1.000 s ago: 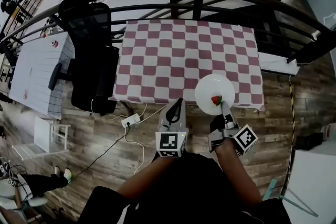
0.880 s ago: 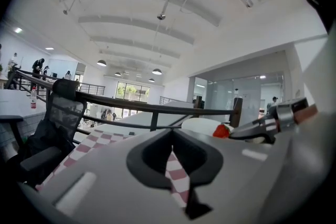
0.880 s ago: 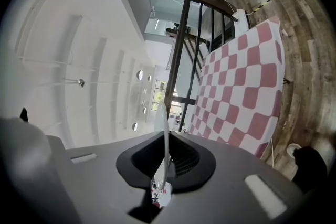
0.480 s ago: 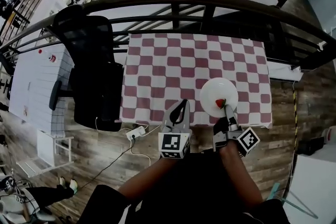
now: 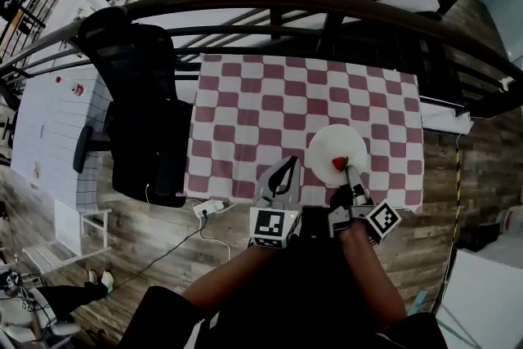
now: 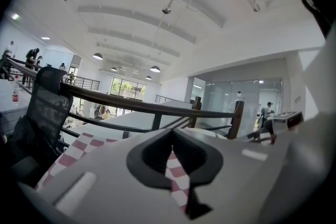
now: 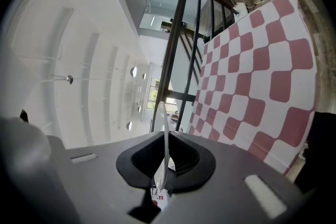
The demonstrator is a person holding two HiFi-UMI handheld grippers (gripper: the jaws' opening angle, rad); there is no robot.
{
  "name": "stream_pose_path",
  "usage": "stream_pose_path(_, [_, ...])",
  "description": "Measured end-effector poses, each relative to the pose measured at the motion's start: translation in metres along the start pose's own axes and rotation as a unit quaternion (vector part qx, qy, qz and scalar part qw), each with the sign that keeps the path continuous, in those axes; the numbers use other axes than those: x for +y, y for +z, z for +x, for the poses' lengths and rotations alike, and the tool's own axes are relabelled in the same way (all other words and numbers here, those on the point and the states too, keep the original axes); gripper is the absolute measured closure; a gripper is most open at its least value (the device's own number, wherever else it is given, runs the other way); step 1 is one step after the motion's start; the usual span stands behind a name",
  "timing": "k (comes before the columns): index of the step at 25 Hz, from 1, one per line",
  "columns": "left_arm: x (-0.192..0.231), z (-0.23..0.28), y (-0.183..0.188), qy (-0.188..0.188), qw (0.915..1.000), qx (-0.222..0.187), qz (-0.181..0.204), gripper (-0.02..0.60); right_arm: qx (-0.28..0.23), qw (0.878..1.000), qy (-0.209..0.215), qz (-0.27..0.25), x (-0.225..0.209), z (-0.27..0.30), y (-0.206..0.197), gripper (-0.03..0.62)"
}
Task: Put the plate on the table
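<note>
A white plate (image 5: 335, 149) with a red strawberry picture hangs over the near right part of the red-and-white checked table (image 5: 270, 106). My right gripper (image 5: 350, 173) is shut on the plate's near rim. In the right gripper view the plate (image 7: 164, 149) shows edge-on, pinched between the jaws. My left gripper (image 5: 286, 169) hovers at the table's near edge, left of the plate. Its jaws are closed with nothing between them, and only the checked cloth (image 6: 176, 178) shows through the slot.
A black office chair (image 5: 139, 94) stands at the table's left side. A dark curved railing (image 5: 327, 8) runs behind the table. A power strip and cable (image 5: 204, 208) lie on the wooden floor near the table's left corner.
The plate and both grippers have advanced from the table's near edge to over its surface. The person has stepped closer to the table.
</note>
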State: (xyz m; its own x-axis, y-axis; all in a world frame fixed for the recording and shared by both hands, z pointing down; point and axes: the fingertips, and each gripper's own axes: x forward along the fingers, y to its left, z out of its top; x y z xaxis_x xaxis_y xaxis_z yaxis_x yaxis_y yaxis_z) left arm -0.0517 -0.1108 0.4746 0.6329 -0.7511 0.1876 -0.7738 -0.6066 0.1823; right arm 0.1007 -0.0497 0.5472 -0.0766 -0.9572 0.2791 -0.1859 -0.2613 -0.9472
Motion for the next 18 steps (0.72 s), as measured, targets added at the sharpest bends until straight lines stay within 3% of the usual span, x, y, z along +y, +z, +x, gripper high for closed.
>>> stream_pose_path(3, [0.000, 0.018, 0.001, 0.001, 1.0000, 0.002, 0.002, 0.572, 0.012, 1.000, 0.001, -0.005, -0.002, 0.020, 0.010, 0.577])
stream_pose_path(8, [0.002, 0.044, 0.013, 0.005, 0.9999, -0.005, 0.013, 0.572, 0.028, 0.998, 0.049, -0.016, 0.008, 0.059, 0.023, 0.577])
stream_pose_path(12, [0.008, 0.067, 0.015, 0.018, 0.9997, -0.006, 0.017, 0.572, 0.033, 0.999, 0.028, -0.027, -0.011, 0.073, 0.037, 0.577])
stream_pose_path(14, [0.009, 0.075, 0.014, 0.022, 0.9996, -0.002, 0.017, 0.572, 0.037, 0.998, 0.039, -0.032, -0.014, 0.082, 0.043, 0.577])
stream_pose_path(18, [0.011, 0.086, 0.006, 0.029, 0.9994, 0.011, 0.012, 0.572, 0.050, 0.997, 0.064, -0.005, -0.022, 0.097, 0.044, 0.577])
